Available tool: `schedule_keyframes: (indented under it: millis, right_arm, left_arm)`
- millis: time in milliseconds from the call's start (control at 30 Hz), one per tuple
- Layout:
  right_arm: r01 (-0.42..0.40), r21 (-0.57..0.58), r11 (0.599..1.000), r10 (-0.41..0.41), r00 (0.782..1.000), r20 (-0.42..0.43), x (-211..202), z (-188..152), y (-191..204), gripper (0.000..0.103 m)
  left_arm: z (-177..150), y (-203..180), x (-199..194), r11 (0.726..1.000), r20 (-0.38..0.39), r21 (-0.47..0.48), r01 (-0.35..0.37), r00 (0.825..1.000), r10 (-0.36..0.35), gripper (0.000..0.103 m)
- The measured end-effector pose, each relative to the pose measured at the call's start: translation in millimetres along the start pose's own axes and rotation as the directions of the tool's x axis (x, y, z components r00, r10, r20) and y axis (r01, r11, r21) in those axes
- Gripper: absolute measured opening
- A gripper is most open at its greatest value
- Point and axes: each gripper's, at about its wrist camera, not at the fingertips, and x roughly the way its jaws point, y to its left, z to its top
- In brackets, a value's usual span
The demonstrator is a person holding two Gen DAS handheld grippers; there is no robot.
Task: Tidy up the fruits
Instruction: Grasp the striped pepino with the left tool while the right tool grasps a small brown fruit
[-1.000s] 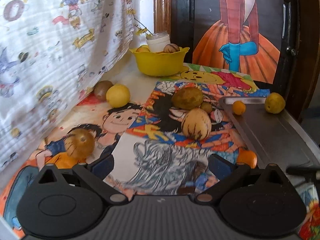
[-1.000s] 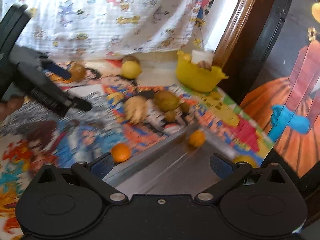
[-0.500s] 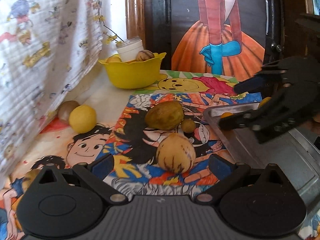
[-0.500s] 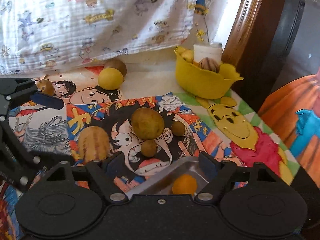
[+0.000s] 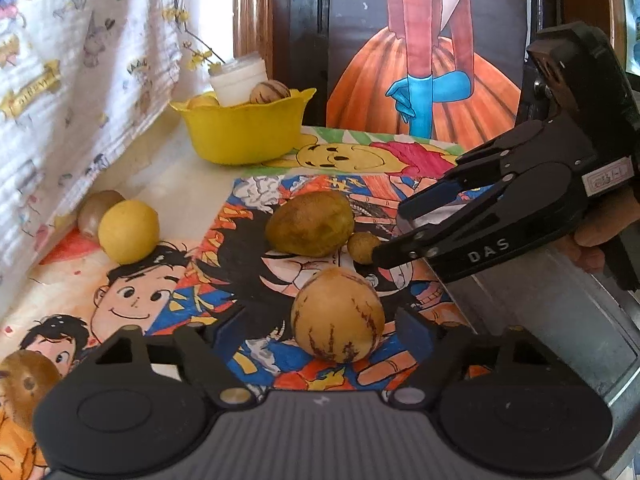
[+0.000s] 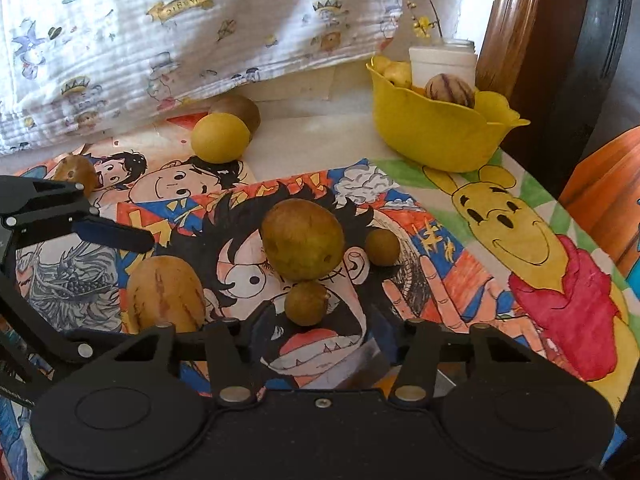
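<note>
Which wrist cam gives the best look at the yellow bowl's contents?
Right wrist: it looks down into the yellow bowl, showing yellow fruit, a striped fruit and a white jar inside. Left wrist sees the bowl side-on; the contents only poke above the rim.

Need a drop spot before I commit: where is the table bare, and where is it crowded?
Free: the bear drawing between the yellow bowl and the fruit cluster, and the pale strip between the yellow round fruit and the bowl. Crowded: around the big brown fruit, where both tools converge.
</note>
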Motion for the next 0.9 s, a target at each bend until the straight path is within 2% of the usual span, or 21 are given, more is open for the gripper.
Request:
schedule_keyframes:
  millis: [267,333,500,700,900]
  right_arm:
    - [-0.047,0.009,0.999,0.047,0.999,-0.016,17.9,2.6,-0.7,0.043]
    - [-0.051,0.011,0.999,0.051,0.999,-0.019,20.3,2.8,-0.6,0.036]
    - [-0.06,0.025,0.998,0.06,0.998,-0.014,21.4,1.3,0.4,0.029]
    - [-0.064,0.036,0.997,0.063,0.998,0.009,14.1,-0.3,3.8,0.028]
    - [-0.051,0.066,0.996,0.047,0.997,0.066,-16.5,-2.0,4.6,0.028]
  left_arm:
    - [1.8,1.9,6.4,0.999,-0.019,-0.014,0.035,0.999,-0.035,0.064]
    - [2.4,0.9,7.1,0.999,-0.018,-0.014,0.044,0.999,-0.044,0.058]
    - [2.9,0.2,7.8,0.999,-0.017,-0.019,0.044,0.999,-0.045,0.057]
    - [5.0,-0.5,6.5,0.999,-0.026,-0.037,0.035,0.999,-0.036,0.056]
    - [10.2,-2.0,-6.7,0.998,-0.017,-0.062,0.011,1.0,-0.012,0.056]
